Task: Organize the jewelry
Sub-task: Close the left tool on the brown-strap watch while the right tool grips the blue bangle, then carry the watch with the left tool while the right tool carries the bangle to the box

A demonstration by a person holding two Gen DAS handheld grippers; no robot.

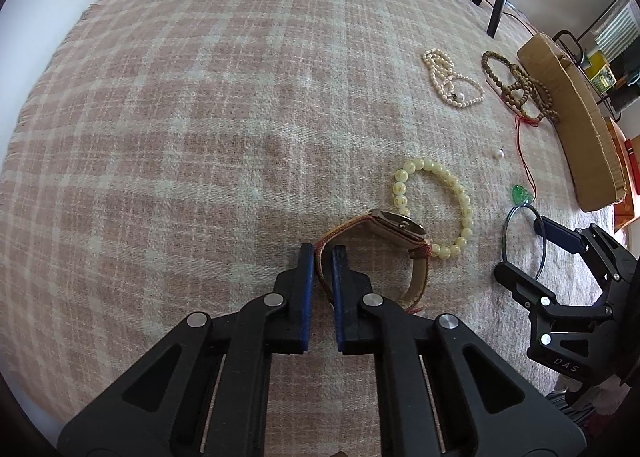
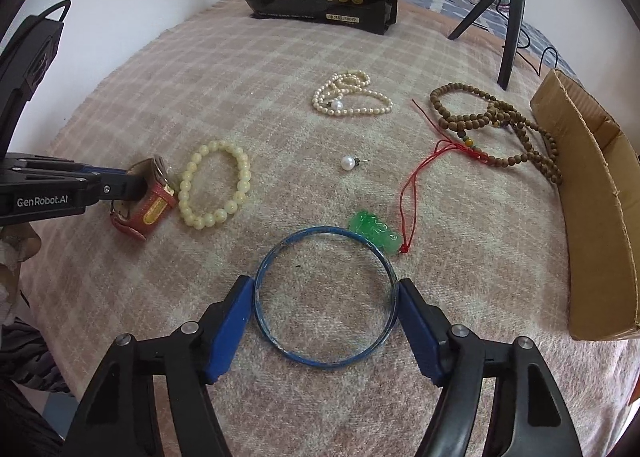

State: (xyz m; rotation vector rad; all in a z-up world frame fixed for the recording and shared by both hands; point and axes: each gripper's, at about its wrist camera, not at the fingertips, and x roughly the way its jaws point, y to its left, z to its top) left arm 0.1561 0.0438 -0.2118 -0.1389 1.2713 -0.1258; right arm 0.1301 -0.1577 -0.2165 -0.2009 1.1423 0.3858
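Left tool pinches red-strapped gold-faced wristwatch | right tool spread wide, clasping thin blue glass bangle | pink plaid blanket

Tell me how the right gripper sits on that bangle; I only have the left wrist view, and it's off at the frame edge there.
Observer: The right gripper brackets the blue bangle from outside, with one pad touching each side of the rim.
Operator: Is anything else touching the bangle?
Observer: Yes. The green pendant lies against its far rim.
Operator: And the watch my gripper is clamping, what does its strap look like on the side I can't see?
Observer: The left gripper holds the watch by the strap. That side of the strap is red with a gold label strip.
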